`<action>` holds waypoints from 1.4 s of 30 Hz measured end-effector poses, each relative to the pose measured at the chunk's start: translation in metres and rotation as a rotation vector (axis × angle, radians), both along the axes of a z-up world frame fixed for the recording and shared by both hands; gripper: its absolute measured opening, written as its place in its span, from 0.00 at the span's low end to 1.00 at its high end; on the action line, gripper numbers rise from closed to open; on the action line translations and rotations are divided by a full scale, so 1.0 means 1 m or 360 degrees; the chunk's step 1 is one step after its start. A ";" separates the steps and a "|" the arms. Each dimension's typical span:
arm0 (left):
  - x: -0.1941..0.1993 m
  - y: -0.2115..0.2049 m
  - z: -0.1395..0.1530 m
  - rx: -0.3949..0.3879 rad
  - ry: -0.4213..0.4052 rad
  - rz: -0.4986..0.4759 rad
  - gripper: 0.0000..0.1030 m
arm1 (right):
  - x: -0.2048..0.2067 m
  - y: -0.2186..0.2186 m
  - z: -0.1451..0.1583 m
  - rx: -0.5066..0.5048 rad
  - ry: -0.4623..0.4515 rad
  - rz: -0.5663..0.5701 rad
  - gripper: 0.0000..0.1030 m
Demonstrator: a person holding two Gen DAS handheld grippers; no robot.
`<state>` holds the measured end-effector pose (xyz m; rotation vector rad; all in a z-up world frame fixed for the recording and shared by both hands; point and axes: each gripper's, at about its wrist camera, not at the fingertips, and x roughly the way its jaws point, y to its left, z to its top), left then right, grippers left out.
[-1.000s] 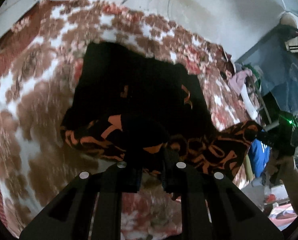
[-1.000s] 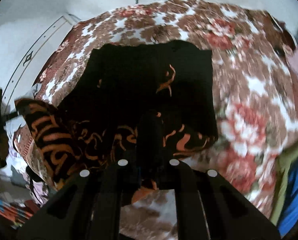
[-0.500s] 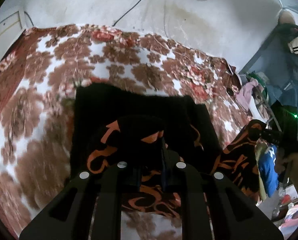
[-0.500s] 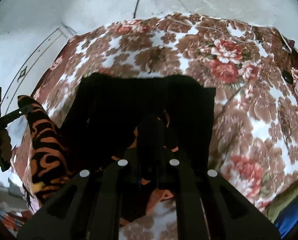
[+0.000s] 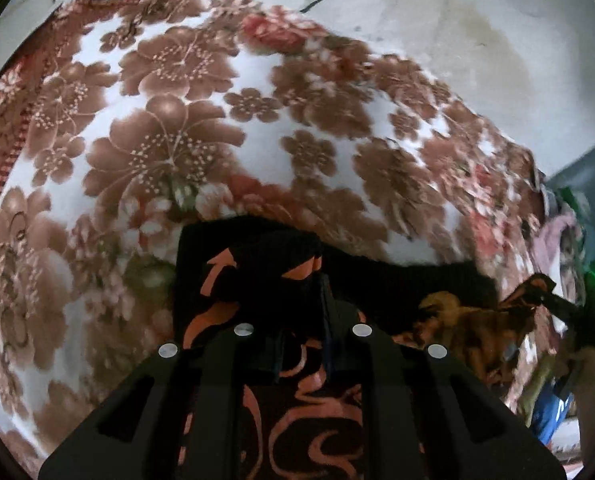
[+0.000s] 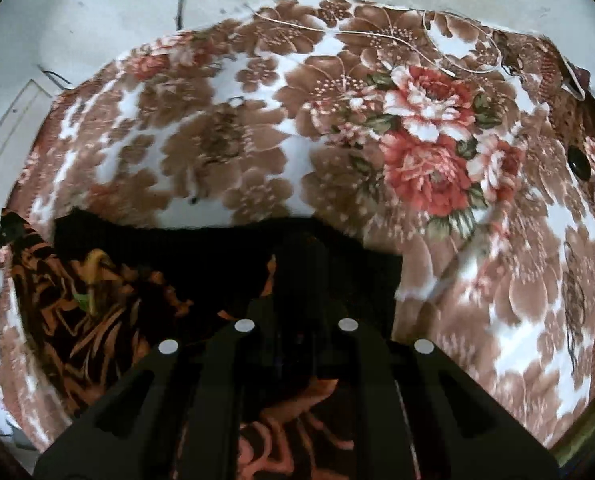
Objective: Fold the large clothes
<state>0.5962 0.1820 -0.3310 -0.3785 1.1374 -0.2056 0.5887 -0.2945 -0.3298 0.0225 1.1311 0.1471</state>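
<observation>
- One garment [image 5: 297, 412]: black cloth with orange swirl print, lying on a bed under a floral blanket [image 5: 169, 128]; no table in view.
- Left claw [image 5: 297, 300]: fingers drawn together, a bunched fold of the garment pinched between them and rising just past the tips.
- Right claw [image 6: 297, 280]: fingers likewise drawn together on a dark edge of the same garment [image 6: 97, 320]; exact bite point lost in black-on-black, grip judged from cloth humped over the tips.
- Key relation: held edge spans sideways between the two claws, long axis across the bed; loose body of cloth sags between and below them, nearer the person.
- Far edge of the black layer lies flat on the blanket just ahead of both claws; bare blanket beyond, then wall.
- From the left wrist view, right claw sits well off to the right [image 5: 557, 304], holding its corner at about the same height.
- Neither hand nearer: each already on its own corner.
- Judgement: fold in mid-carry; next move likely calls for both corners brought forward together and laid level on the far edge.
- Risk: uneven travel skews the fold line.
- Count: garment 1, claws 2, blanket 1.
</observation>
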 end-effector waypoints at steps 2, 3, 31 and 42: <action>0.019 0.002 -0.018 0.0038 0.0034 0.0005 0.14 | 0.016 -0.007 -0.019 -0.0035 0.0018 -0.0007 0.10; 0.027 0.003 -0.028 0.0061 0.0059 0.0011 0.14 | 0.025 -0.012 -0.034 -0.0037 0.0039 -0.0020 0.10; 0.022 0.027 -0.034 0.0564 -0.0018 -0.0259 0.77 | 0.020 -0.070 -0.019 -0.0141 -0.0106 0.0069 0.93; 0.005 0.049 -0.078 0.0556 0.0024 -0.0261 0.77 | -0.011 -0.073 -0.064 -0.0210 -0.0141 0.0187 0.88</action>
